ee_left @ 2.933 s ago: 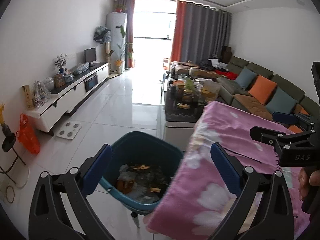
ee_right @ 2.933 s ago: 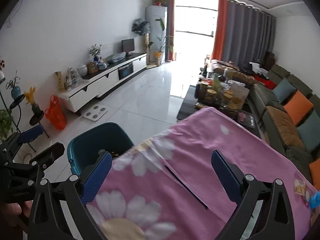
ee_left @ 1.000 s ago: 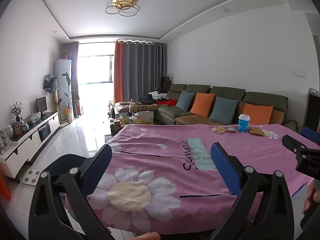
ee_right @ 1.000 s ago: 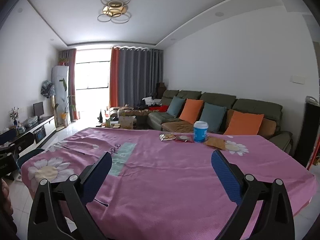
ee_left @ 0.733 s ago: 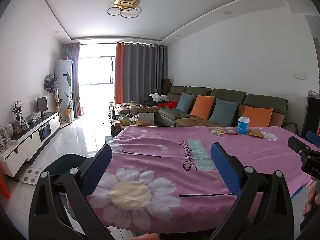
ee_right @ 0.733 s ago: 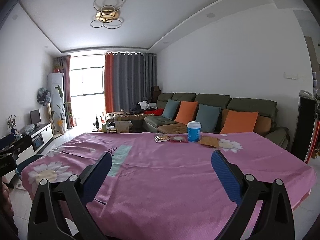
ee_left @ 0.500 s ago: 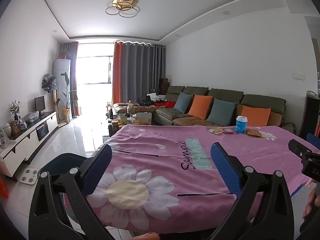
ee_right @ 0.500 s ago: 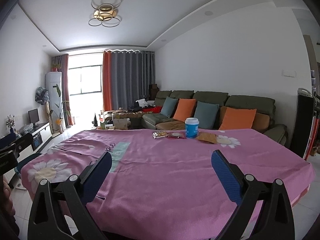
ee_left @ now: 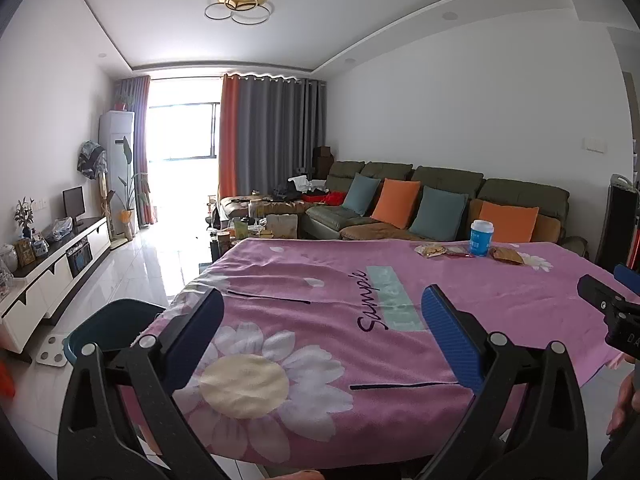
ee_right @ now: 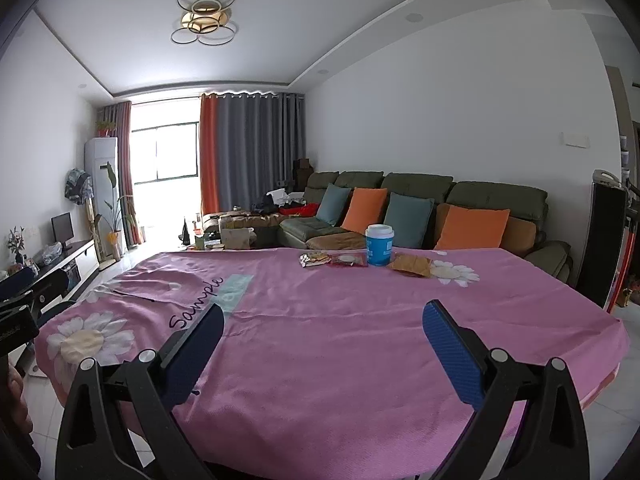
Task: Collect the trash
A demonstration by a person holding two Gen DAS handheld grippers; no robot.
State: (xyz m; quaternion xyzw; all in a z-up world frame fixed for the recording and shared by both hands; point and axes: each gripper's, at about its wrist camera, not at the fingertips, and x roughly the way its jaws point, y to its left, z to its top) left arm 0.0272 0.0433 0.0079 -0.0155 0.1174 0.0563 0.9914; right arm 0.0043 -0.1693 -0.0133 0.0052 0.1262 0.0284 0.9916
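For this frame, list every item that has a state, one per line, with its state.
left hand-held gripper: open, empty.
right hand-held gripper: open, empty.
blue cup: upright, lidded, on the tablecloth.
snack wrappers: lying flat left of the cup.
brown packet: lying flat right of the cup.
teal bin: on the floor beside the table, contents hidden.

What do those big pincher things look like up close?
Each gripper, left and right, has a black plastic frame with triangle-shaped cutouts and round silver bolts. The two fingers wear flat dark blue pads with a fine woven pattern. Seen from the side, the right gripper's black body has white letters.
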